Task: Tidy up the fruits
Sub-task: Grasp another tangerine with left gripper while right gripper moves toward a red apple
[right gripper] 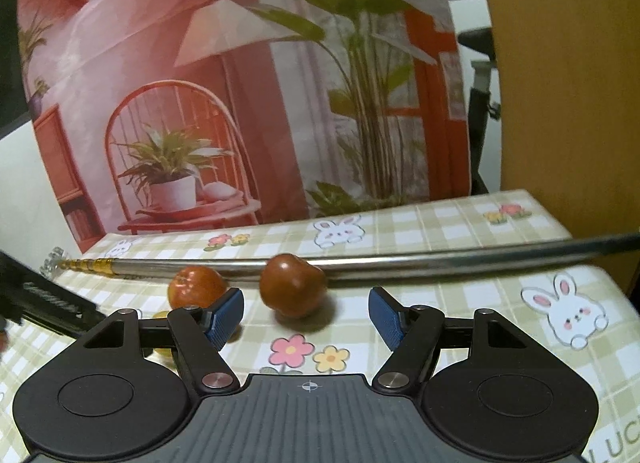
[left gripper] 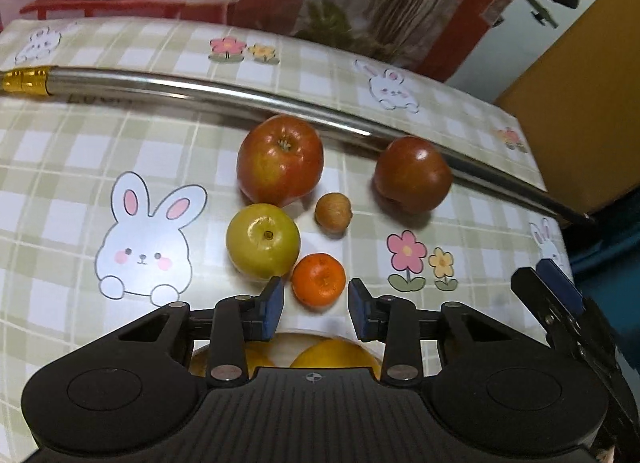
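While the left gripper (left gripper: 316,305) hovers low over the checked cloth (left gripper: 60,167), its jaws stand apart, empty, with the tangerine (left gripper: 318,279) just ahead between the blue pads (left gripper: 274,305). Touching the tangerine sits a green apple (left gripper: 263,240); behind are a red apple (left gripper: 280,159), a small brown fruit (left gripper: 333,212) and a dark apple (left gripper: 413,174) against a steel rod (left gripper: 200,89). Yellow fruit in a bowl (left gripper: 332,355) shows beneath the gripper.

From the right wrist, the right gripper (right gripper: 306,317) gapes wide, holding nothing; the dark apple (right gripper: 292,285) lies ahead, the red apple (right gripper: 196,287) further left.
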Tool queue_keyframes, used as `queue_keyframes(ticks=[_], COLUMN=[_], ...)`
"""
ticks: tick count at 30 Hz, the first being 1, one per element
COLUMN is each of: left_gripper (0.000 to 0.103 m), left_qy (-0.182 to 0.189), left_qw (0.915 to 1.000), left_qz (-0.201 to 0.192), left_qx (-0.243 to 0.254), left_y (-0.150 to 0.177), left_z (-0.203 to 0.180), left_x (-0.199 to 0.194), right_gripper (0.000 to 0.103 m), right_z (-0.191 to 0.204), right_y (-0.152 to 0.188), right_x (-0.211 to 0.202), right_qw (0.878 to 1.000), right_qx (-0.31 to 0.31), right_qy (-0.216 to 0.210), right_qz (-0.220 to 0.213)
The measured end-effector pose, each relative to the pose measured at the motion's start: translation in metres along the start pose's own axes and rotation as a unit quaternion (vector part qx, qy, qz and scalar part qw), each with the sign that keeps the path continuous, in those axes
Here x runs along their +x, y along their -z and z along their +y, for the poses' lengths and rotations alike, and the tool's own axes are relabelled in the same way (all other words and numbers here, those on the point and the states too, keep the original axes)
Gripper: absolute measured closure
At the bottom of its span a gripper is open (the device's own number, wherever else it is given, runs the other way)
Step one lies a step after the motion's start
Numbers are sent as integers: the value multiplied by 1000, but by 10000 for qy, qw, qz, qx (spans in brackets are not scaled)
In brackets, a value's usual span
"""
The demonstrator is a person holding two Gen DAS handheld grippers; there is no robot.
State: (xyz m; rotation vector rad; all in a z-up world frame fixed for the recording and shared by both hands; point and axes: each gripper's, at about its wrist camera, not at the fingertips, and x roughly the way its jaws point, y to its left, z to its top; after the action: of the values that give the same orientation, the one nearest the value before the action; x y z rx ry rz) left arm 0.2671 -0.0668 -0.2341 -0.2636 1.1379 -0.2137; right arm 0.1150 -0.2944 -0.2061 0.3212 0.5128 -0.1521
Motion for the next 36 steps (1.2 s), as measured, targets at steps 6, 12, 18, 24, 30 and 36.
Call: queue_keyframes(ticks=[6,12,18,24,30,36], left_gripper=[66,66,67,68,68,68], left_qy=[-111,-314,-405,-285,-198,-310], left_qw=[9999,9994,9987,9967,9899,9839], left_qz=[-36,-39,-194,-486,-991,-1461], left_qx=[27,129,226,588,990,982], left_y=[-1,1,4,13,22,28], left_z=[-9,-17,-21,-27,-35,-22], left_x=[14,26,32,16,-17,-55], right_gripper=[37,37,37,37,37,37], right_z=[-18,-27,-30,-30,-30,-29], right_y=[11,21,29,33,34,28], right_x=[9,16,18,20,23,29], right_qw=[9998,9993,9989,9987,9986,9985], right_qx=[202,351,414,418,407,324], right_qy=[-17,-30,-73,-112,-280,-452], right_qz=[87,151,214,276,178,-20])
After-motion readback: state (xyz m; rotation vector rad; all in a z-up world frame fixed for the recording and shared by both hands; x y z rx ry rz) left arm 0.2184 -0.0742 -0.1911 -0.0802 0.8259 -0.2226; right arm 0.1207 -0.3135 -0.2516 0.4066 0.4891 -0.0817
